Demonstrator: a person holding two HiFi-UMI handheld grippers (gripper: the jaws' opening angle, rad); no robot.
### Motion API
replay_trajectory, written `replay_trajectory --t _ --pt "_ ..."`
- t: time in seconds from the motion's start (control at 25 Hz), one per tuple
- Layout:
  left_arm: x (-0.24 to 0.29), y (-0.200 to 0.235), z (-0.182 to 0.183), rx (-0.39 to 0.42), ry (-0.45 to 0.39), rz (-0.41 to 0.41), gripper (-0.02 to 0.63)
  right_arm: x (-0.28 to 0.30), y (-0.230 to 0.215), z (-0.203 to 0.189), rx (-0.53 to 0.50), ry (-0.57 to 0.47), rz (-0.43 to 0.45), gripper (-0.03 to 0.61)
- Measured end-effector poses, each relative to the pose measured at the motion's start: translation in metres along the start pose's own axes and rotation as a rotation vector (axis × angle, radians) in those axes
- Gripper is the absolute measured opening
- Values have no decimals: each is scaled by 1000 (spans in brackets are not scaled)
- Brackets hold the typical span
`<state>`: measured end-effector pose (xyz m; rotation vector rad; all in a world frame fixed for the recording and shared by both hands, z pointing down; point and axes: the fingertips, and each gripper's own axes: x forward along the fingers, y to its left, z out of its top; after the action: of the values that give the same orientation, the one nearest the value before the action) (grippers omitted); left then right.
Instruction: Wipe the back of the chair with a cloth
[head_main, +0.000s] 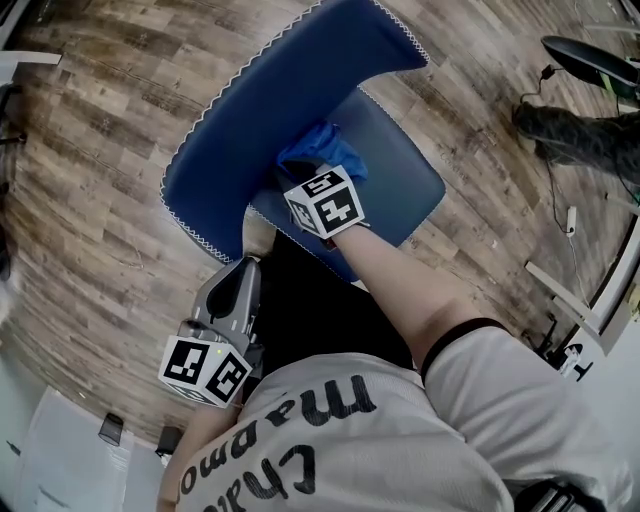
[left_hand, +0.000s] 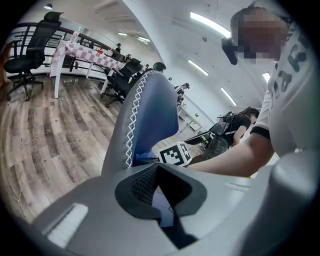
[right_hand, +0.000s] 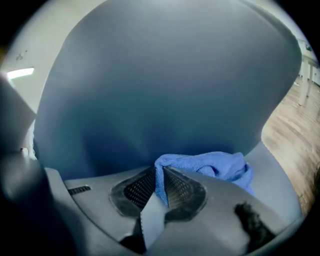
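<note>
Only close-up: cloth (right_hand: 216, 168) in right gripper (right_hand: 159, 173)

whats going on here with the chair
A person with a gripper in each hand is wiping a blue chair. The right gripper is shut on a blue cloth, held low against the front of the backrest, just above the seat. The left gripper hangs beside the chair, jaws together and empty.
</note>
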<state>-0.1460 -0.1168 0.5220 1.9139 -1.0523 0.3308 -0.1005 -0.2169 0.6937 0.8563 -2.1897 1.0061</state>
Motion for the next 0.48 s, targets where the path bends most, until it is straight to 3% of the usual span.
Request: replay_trajectory --t 0.48 --pt "-8 5 -1 -13 -15 11 5 14 75 -37 -126 151 207 55"
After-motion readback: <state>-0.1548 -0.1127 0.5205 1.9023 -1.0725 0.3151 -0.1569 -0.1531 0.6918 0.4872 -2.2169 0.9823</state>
